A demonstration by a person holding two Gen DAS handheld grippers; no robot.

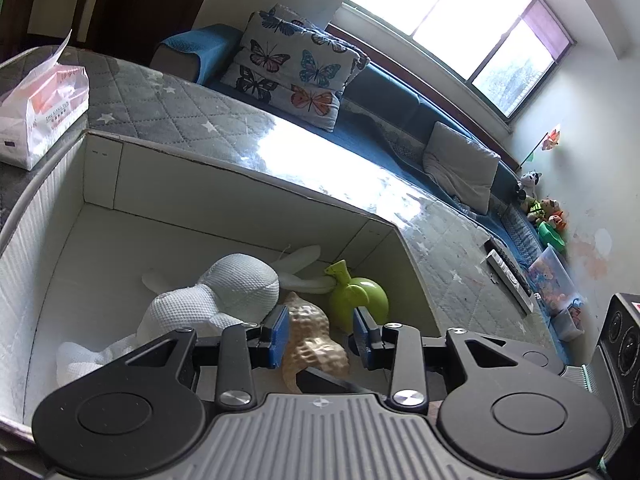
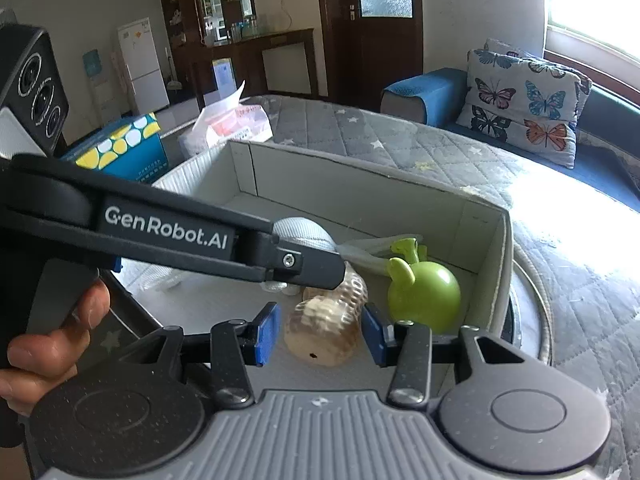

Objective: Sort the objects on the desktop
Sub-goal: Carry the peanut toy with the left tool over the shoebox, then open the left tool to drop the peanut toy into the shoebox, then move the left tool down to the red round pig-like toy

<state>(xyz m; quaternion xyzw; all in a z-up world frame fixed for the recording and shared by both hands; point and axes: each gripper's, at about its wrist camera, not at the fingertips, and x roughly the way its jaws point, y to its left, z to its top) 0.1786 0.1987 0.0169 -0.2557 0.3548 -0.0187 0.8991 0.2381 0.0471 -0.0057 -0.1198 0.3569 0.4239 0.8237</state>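
A white cardboard box sits on a grey quilted table. Inside lie a white knitted plush rabbit, a beige peanut-shaped toy and a green toy. My left gripper is open above the box, its blue pads either side of the peanut toy. My right gripper is open, its pads also flanking the peanut toy. The left gripper's arm crosses the right wrist view, held by a hand.
A tissue pack lies behind the box. A blue patterned carton stands to the left. Remote controls and a clear plastic bin lie at the table's right end. A sofa with butterfly cushions runs behind.
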